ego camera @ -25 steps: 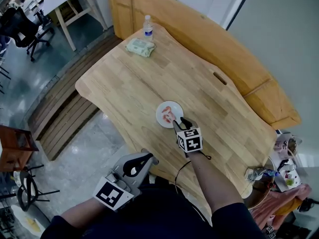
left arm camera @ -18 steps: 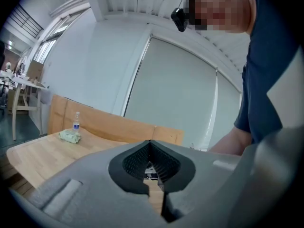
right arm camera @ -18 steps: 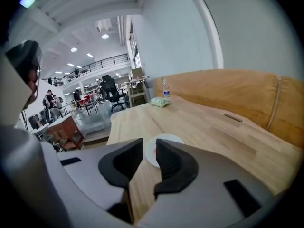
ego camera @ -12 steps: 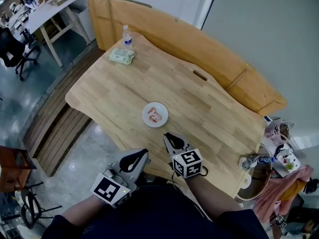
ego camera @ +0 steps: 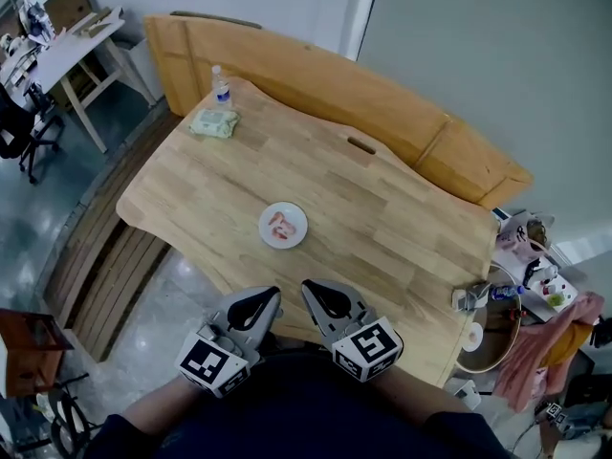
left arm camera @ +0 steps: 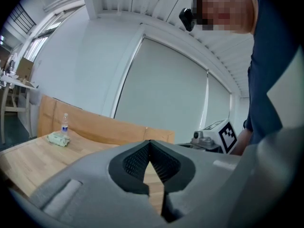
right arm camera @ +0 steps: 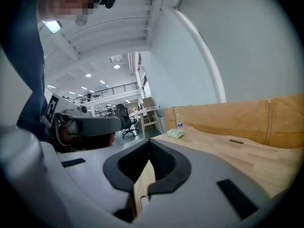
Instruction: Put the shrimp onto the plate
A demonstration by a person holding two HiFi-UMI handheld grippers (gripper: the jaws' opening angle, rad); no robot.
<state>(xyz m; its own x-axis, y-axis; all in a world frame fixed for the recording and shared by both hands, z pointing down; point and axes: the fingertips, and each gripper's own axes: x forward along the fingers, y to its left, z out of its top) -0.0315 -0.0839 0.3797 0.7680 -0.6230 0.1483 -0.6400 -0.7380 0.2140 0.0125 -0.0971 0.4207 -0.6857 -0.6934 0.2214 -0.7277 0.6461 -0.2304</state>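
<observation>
Place: open-plan office or lab hall.
Furniture: black swivel chair beside a white desk; large wooden table backed by a curved wooden bench.
Building: polished grey floor, railed mezzanine, recessed ceiling lights.

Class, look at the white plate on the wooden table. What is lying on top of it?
Pink shrimp lie on the plate near its middle, white rim showing around them. Their number is too small to tell; the plate beneath them is covered.
</observation>
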